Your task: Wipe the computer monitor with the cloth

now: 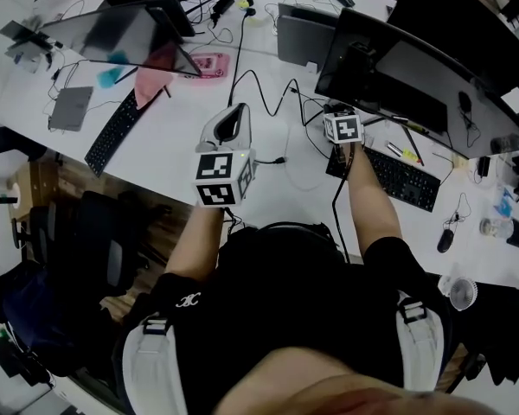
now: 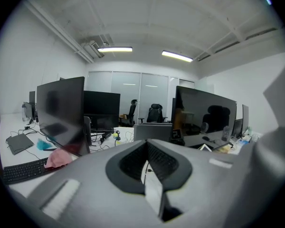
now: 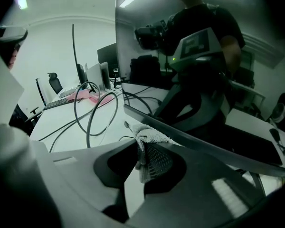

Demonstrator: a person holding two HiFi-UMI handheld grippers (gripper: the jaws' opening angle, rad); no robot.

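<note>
The large dark monitor (image 1: 415,80) stands at the right of the white desk; in the right gripper view its glossy screen (image 3: 190,51) reflects the person. My right gripper (image 3: 145,158) is shut on a pale grey cloth (image 3: 149,137), whose bunched top touches the monitor's lower edge. From the head view the right gripper (image 1: 339,118) sits just under that edge, and the cloth is hidden there. My left gripper (image 1: 232,124) hovers over the desk's middle, away from the monitor. Its jaws (image 2: 149,172) are shut with nothing between them.
A second monitor (image 1: 121,31) stands at the left with a pink cloth (image 1: 154,74) and a keyboard (image 1: 114,132) before it. Another keyboard (image 1: 402,178) lies under the right monitor. Black cables (image 1: 268,93) loop across the desk (image 1: 182,137) between the grippers.
</note>
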